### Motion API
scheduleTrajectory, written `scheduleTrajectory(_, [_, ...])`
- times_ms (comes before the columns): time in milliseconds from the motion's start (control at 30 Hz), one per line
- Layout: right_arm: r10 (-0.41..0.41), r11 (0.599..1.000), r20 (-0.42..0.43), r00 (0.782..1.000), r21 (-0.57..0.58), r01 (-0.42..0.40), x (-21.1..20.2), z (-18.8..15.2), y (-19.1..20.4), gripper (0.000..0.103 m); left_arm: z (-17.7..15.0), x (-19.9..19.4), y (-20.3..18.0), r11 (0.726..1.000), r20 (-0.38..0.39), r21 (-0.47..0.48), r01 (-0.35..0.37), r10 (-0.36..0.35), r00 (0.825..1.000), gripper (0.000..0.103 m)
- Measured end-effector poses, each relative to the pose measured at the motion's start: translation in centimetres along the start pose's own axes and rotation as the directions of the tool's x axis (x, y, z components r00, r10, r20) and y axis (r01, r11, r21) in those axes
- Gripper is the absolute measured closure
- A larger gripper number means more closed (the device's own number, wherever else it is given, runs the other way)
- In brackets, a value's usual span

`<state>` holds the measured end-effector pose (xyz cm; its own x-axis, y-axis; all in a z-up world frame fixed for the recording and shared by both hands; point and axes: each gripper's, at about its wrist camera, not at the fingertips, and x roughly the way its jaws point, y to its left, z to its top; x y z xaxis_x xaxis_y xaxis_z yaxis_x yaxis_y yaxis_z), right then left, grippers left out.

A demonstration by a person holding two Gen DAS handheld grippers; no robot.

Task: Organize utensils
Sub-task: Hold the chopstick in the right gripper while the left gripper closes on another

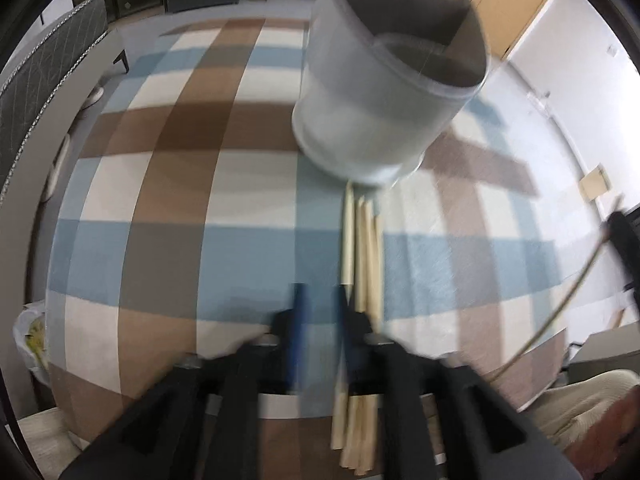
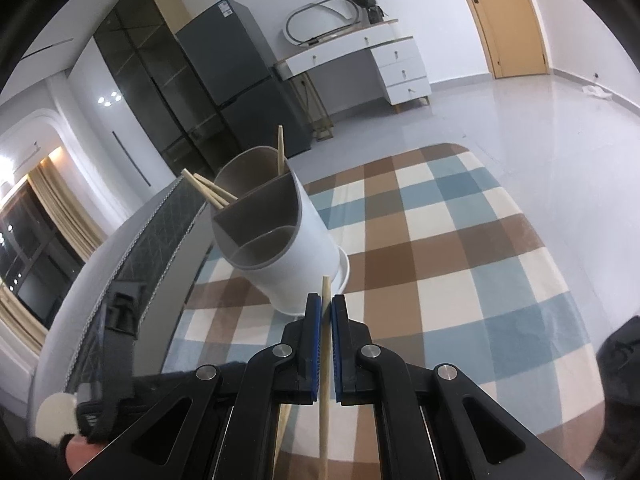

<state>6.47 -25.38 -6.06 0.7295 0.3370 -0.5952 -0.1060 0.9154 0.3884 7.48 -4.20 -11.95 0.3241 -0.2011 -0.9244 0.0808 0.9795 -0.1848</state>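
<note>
Task was partly done. The holder [image 2: 280, 236] already had four chopsticks [image 2: 208, 191] in its rear compartments: three leaning toward 10 o'clock, one near upright at 12. The front curved compartment looked empty.

Right gripper [image 2: 327, 312] fingers were pinching a single chopstick [image 2: 325, 360], tip pointing at 12, just short of the holder's base. Not yet dropped in.

Left gripper [image 1: 322, 304] had a bundle of chopsticks [image 1: 362, 240] running along its right finger; the view was motion-blurred, so I couldn't tell if the fingers pressed on them. Gap was narrow. The bundle pointed at 12 toward the holder, its tips near the base.

So at least five or so sticks were left, I'd judge.

Materials: holder was a smooth white cylinder, likely plastic, with grey matte liner and thin dividers. Chopsticks were pale bare wood or bamboo, slim, tapered. The bench was covered by a soft plaid cloth [image 2: 460, 260] in blue, brown and cream.
</note>
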Motion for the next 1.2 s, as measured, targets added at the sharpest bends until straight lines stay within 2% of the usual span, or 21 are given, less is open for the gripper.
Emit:
scheduleTrajectory(33, [-0.001,1.000,0.002,1.000,0.004,0.001,0.0,0.1,-0.3,0.099,-0.1,0.2,-0.3,1.000,0.001,0.011,-0.017,0.017,1.000,0.062])
scheduleTrajectory(67, [-0.002,1.000,0.002,1.000,0.009,0.002,0.0,0.1,-0.4,0.099,-0.3,0.1,-0.8,0.999,0.010,0.016,-0.028,0.028,1.000,0.060])
scheduleTrajectory(167, [-0.003,0.999,0.001,1.000,0.038,0.003,0.3,0.3,-1.0,0.099,-0.1,1.0,-1.1,0.999,-0.022,0.036,-0.039,0.040,0.999,0.059])
scheduleTrajectory(233, [-0.016,0.999,0.006,1.000,0.036,0.015,0.7,0.7,-1.1,0.099,-0.5,1.5,-1.1,0.995,-0.031,0.064,-0.082,0.084,0.996,0.058])
scheduleTrajectory(333, [-0.014,0.998,0.000,1.000,0.055,0.014,1.4,0.9,-1.5,0.099,-0.5,1.3,-0.8,0.993,-0.013,0.064,-0.095,0.096,0.995,0.058])
scheduleTrajectory(567, [-0.010,0.998,-0.011,1.000,0.057,0.010,2.3,1.1,-1.3,0.099,0.0,1.4,-0.5,0.998,-0.028,0.046,-0.044,0.046,0.999,0.057])
scheduleTrajectory(633, [-0.009,0.999,-0.008,1.000,0.053,0.009,2.3,1.2,-1.3,0.099,0.3,1.3,-0.5,0.998,-0.003,0.056,-0.029,0.029,1.000,0.057])
scheduleTrajectory(700, [-0.009,0.998,-0.009,1.000,0.060,0.010,2.4,1.2,-1.3,0.099,0.3,1.8,-0.5,0.994,-0.009,0.079,-0.080,0.081,0.997,0.057])
scheduleTrajectory(833, [-0.013,0.998,-0.027,1.000,0.065,0.015,2.9,0.9,-1.4,0.099,0.5,2.1,-0.3,0.993,-0.011,0.081,-0.086,0.087,0.996,0.057])
scheduleTrajectory(933, [-0.012,0.998,-0.035,0.999,0.066,0.014,3.1,0.7,-1.4,0.099,0.4,2.4,-0.7,0.983,0.007,0.128,-0.134,0.134,0.991,0.056])
scheduleTrajectory(1133, [-0.010,0.997,-0.028,1.000,0.074,0.012,2.7,0.8,-1.8,0.099,2.1,3.0,-1.1,0.985,-0.010,0.118,-0.124,0.126,0.992,0.056])
scheduleTrajectory(1200, [-0.004,0.997,-0.032,0.999,0.080,0.007,2.9,0.9,-1.9,0.099,3.0,3.5,-1.3,0.985,-0.003,0.120,-0.124,0.125,0.992,0.060])
